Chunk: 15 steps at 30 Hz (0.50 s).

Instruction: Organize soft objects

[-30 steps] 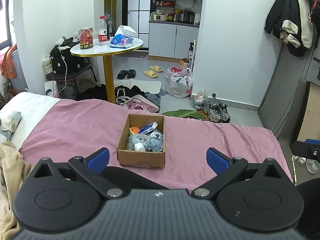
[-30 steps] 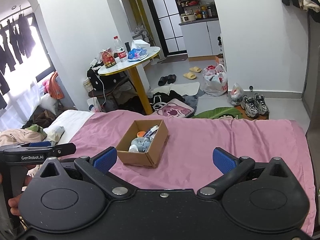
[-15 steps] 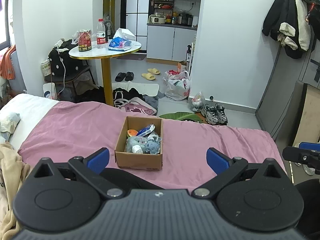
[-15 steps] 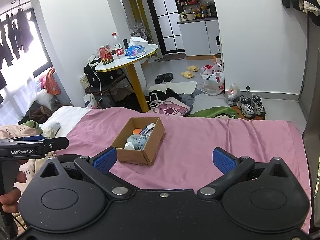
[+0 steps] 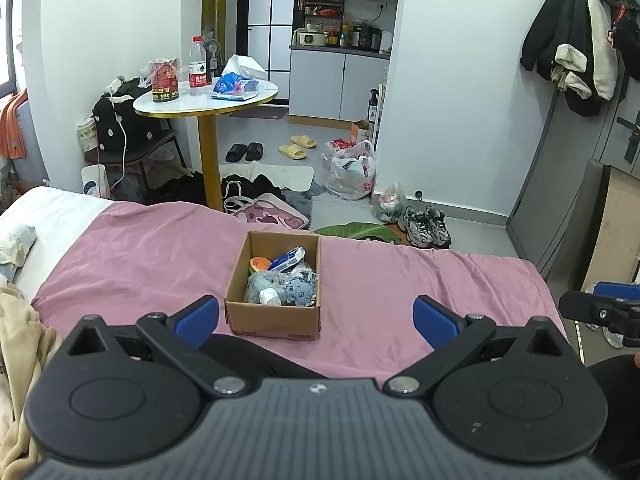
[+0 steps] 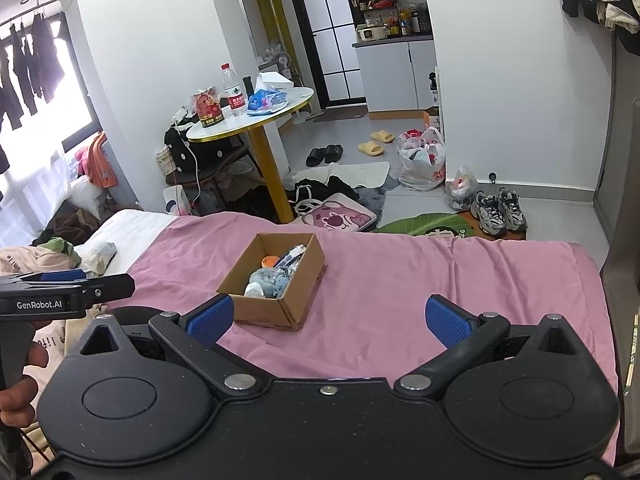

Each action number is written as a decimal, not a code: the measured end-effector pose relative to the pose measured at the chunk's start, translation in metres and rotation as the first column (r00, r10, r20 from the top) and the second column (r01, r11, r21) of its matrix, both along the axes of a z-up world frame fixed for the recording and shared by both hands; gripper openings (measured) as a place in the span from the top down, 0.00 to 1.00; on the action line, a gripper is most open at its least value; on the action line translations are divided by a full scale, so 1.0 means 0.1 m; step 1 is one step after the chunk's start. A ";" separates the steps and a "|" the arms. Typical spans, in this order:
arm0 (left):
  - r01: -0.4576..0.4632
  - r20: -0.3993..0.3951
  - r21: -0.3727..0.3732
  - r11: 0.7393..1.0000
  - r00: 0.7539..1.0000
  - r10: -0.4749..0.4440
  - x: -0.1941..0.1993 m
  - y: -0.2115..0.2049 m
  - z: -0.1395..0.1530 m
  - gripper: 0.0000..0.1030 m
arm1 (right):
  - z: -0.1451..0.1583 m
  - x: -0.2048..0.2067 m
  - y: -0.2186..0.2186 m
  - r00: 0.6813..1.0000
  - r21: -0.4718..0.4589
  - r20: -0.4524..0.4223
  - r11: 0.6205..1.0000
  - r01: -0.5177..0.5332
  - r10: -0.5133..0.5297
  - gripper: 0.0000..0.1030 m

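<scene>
Box: cardboard box [image 5: 276,312] sits open-topped on the pink bedspread [image 5: 140,256], roughly mid-bed, its near wall facing both cameras.
Contents: grey-blue plush toy [image 5: 294,286] fills the near half of the box; a white piece [image 5: 269,297] lies against it at the front; an orange round item [image 5: 259,265] and a blue-and-white packet [image 5: 287,259] lie toward the far wall.
Left gripper: left gripper [image 5: 316,316] has its blue-padded fingers spread wide, nothing between them, held above the near edge of the bed; in its own view the box lies between the two pads, closer to the left one.
Right gripper: right gripper [image 6: 330,318] is likewise spread wide and empty, above the bedspread; the box is ahead and left of centre in its view, just beyond the left pad.
Hand: a hand [image 6: 20,376] grips the handle of the left gripper at the left edge of the right wrist view.
Bed, left side: white sheet [image 5: 48,208] beyond the pink cover, beige cloth [image 5: 20,336] bunched at the near left.
Floor beyond bed: round table [image 5: 208,98] with a water bottle [image 5: 198,67], slippers [image 5: 298,147], a white plastic bag [image 5: 352,170], grey sneakers [image 5: 425,226].
</scene>
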<state>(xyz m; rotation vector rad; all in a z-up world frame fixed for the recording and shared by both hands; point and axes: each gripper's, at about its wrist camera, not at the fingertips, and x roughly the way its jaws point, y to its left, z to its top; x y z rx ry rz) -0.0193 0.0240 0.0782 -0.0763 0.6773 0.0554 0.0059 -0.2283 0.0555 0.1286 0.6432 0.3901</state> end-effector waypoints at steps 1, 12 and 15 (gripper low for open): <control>0.000 -0.001 0.000 1.000 1.000 0.000 0.01 0.00 -0.01 0.01 | 0.00 0.00 0.00 1.000 0.000 0.000 1.000 -0.001 0.001 0.00; -0.007 -0.009 -0.006 1.000 1.000 0.007 0.02 0.01 -0.05 0.01 | 0.00 0.01 0.01 1.000 -0.001 -0.001 1.000 -0.003 0.003 0.00; -0.007 -0.009 -0.011 1.000 1.000 0.007 0.03 0.01 -0.07 0.01 | 0.00 0.02 0.01 1.000 -0.006 -0.003 1.000 -0.004 0.004 0.00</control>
